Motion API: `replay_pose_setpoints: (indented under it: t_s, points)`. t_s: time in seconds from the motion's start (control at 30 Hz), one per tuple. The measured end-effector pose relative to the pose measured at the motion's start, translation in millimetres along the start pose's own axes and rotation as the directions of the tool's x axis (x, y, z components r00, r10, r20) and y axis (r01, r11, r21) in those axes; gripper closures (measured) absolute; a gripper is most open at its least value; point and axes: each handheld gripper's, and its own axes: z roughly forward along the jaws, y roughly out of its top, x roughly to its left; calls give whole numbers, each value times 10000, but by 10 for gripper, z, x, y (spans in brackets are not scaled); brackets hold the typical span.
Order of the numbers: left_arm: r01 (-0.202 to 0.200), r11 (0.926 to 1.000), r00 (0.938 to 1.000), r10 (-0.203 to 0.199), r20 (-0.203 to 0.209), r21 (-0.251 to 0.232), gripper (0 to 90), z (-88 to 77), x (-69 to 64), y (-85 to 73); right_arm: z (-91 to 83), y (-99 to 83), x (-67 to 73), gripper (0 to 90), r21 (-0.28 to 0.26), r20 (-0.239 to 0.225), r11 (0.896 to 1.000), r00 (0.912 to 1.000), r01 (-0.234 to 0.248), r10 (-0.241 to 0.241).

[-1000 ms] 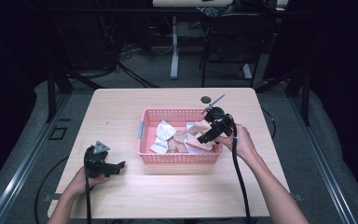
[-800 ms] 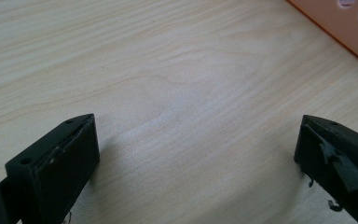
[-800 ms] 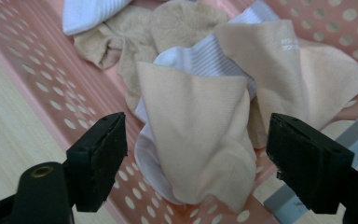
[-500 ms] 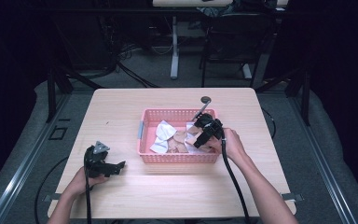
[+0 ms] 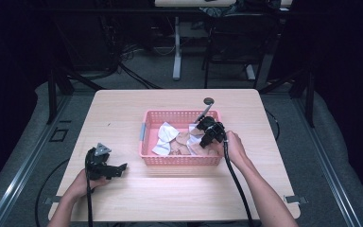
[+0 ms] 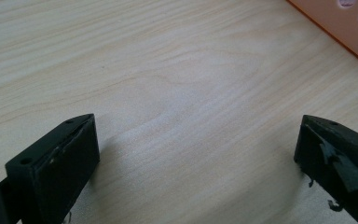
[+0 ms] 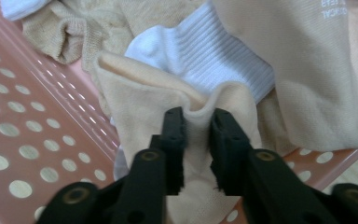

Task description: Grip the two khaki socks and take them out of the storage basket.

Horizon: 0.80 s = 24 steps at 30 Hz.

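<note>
A pink perforated basket (image 5: 149, 158) (image 7: 23, 140) in the middle of the table holds white and beige socks (image 5: 168, 137). My right gripper (image 5: 203, 139) (image 7: 196, 135) reaches down into the basket's right end. Its jaws have just closed and now pinch a fold of a beige sock (image 7: 144, 102), which bulges up between the pads. A white ribbed sock (image 7: 214, 51) lies just behind that fold. My left gripper (image 5: 123, 168) (image 6: 196, 154) rests on the table at the front left, jaws wide apart over bare wood, nothing between them.
The wooden table (image 5: 123, 113) carries a small dark round thing (image 5: 209, 100) behind the basket. A corner of the basket (image 6: 349, 32) shows in the left gripper view. Cables trail from both grippers toward the front edge. Dark chairs and table legs stand beyond the far edge.
My right gripper has moved left and down from the basket's right rim into the socks, and its jaws have closed on a beige sock. The left gripper has stayed put.
</note>
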Motion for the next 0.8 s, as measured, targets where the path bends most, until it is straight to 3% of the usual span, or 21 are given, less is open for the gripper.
replay_pose_setpoints:
  t_s: [0.13, 0.2, 0.3, 0.4, 0.6, 0.8]
  points:
    - [1, 10000, 10000, -1, -1, 7, 0, 0, 0, 0, -62, -43, -10, 855, -382, -257, 9993, 9997, 2, -12]
    - [-1, 10000, 10000, 1, 0, 1, 0, 0, 0, 0, -182, -73, 29, 862, -931, -517, 9957, 9987, -6, -42]
    - [-2, 10000, 10000, 2, -2, 0, 0, 0, 0, 0, -270, -73, 58, 864, -994, -504, 9948, 9984, 215, -267]
    - [2, 10000, 10000, -2, -2, 1, 0, 0, 0, 0, -474, -75, 105, 865, -1521, -504, 9876, 9976, 393, -475]
    - [0, 10000, 10000, 0, -2, 1, 0, 0, 0, 0, -682, -79, 83, 865, -1991, -613, 9797, 9974, 246, -375]
    - [-2, 10000, 10000, 2, -1, 9, 0, -1, 0, 0, -817, -75, 66, 865, -2130, -578, 9766, 9975, 287, -419]
